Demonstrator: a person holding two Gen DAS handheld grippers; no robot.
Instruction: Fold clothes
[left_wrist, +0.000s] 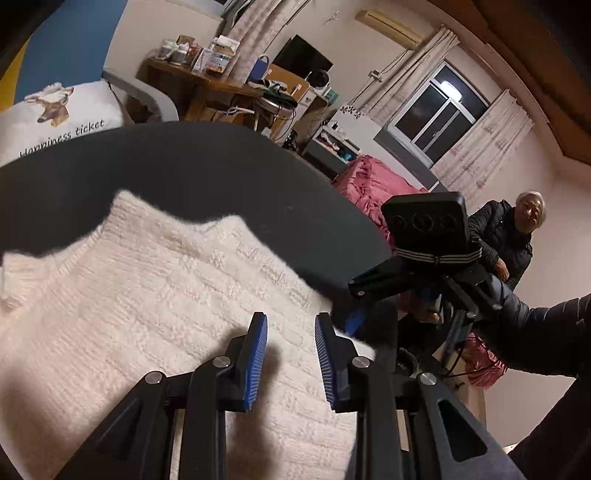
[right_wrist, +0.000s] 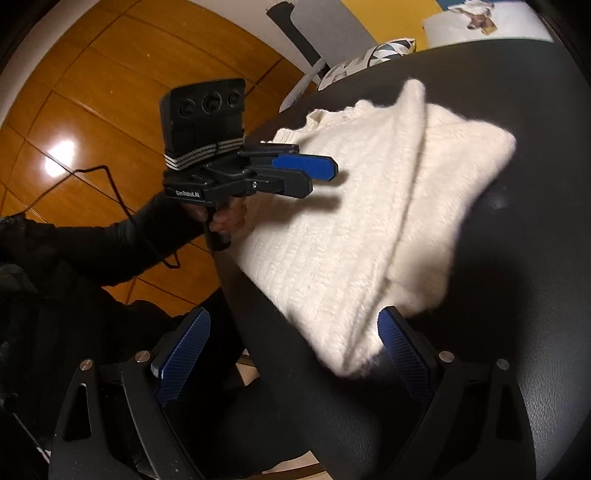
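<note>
Both grippers' fingers spread, empty — left gripper (left_wrist: 290, 332), right gripper (right_wrist: 293, 332) at sweater (right_wrist: 369, 206) edge

Warm indoor light – a bright glare spot shines on the orange wooden floor (right_wrist: 59, 162). Edges bend and go dark; the fluffy white knitted sweater (right_wrist: 369, 221) looks blurry.

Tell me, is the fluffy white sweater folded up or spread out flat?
Partly folded. In the right wrist view, one side of the white sweater lies doubled over the rest, making a raised ridge, on the black table.
</note>
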